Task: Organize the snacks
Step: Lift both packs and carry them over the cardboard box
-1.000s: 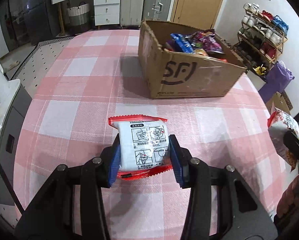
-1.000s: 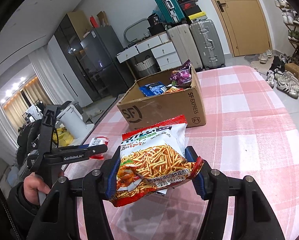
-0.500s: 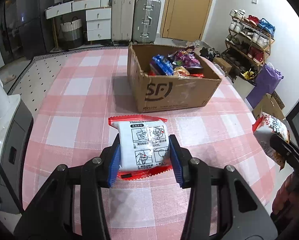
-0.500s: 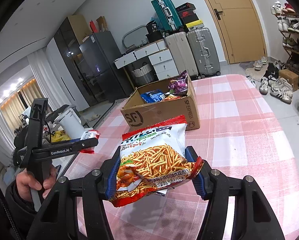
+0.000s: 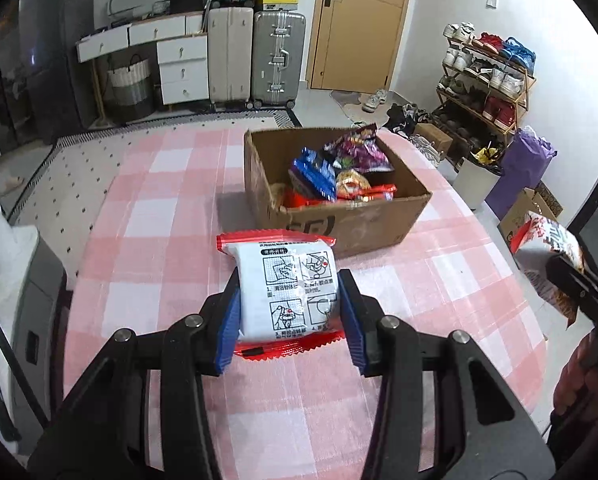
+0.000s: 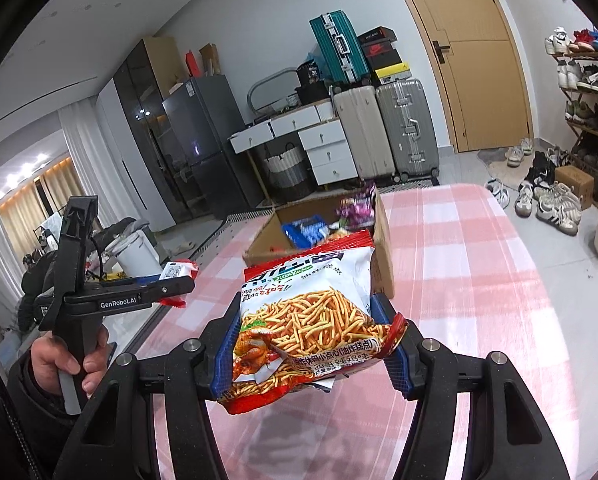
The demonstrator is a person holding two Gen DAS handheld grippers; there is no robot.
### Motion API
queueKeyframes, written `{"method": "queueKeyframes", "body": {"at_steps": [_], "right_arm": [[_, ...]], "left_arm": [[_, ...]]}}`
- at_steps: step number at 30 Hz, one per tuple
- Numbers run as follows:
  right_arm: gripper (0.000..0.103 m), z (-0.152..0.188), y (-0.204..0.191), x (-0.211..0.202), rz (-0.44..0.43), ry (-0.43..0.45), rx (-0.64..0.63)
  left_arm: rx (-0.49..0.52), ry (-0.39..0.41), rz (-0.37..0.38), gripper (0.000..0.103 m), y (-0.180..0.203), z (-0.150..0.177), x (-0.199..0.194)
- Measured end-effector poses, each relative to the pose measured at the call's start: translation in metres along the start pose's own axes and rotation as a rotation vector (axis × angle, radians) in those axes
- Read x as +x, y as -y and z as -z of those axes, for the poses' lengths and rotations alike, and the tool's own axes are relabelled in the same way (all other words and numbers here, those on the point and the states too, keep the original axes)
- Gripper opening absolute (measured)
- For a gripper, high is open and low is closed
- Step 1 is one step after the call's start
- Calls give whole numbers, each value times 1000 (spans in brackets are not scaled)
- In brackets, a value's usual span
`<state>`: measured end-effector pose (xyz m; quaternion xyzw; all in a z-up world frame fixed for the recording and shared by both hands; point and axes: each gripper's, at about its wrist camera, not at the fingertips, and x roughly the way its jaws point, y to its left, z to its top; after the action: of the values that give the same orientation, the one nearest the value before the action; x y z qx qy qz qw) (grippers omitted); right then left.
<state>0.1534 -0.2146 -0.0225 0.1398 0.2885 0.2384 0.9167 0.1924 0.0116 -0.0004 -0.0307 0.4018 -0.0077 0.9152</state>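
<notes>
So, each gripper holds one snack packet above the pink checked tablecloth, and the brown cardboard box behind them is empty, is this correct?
Not quite. The brown cardboard box is not empty: the left wrist view shows a blue packet, a purple packet and others inside. The rest is right: each gripper holds one snack packet above the pink checked tablecloth.

Snack bag point(image 6: 311, 320) in right gripper point(image 6: 313, 344)

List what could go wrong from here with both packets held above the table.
1. The left gripper pinches the white packet only by its sides; it could slip out before reaching the cardboard box.
2. The fry snack bag bulges past the right gripper; crushing is possible.
3. The box already holds a pile of snacks, so added packets may slide off.
</notes>
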Motion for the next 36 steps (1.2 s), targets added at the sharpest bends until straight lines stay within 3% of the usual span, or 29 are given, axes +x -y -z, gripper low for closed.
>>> {"method": "queueKeyframes", "body": {"at_steps": [11,17,28,36], "right_arm": [[61,-47,1,18,-11,24,-20],[61,-84,-5,38,-20,10,-98],[61,-143,-6,96,-26,-3,-147],[61,-156,-6,137,-33,-20,-148]], "left_arm": [[29,-1,66,41,4,-58,12],[54,-29,104,41,8,-91,28],[61,-23,96,41,14,-150,55],[45,-55,152,42,14,-167,94]]}}
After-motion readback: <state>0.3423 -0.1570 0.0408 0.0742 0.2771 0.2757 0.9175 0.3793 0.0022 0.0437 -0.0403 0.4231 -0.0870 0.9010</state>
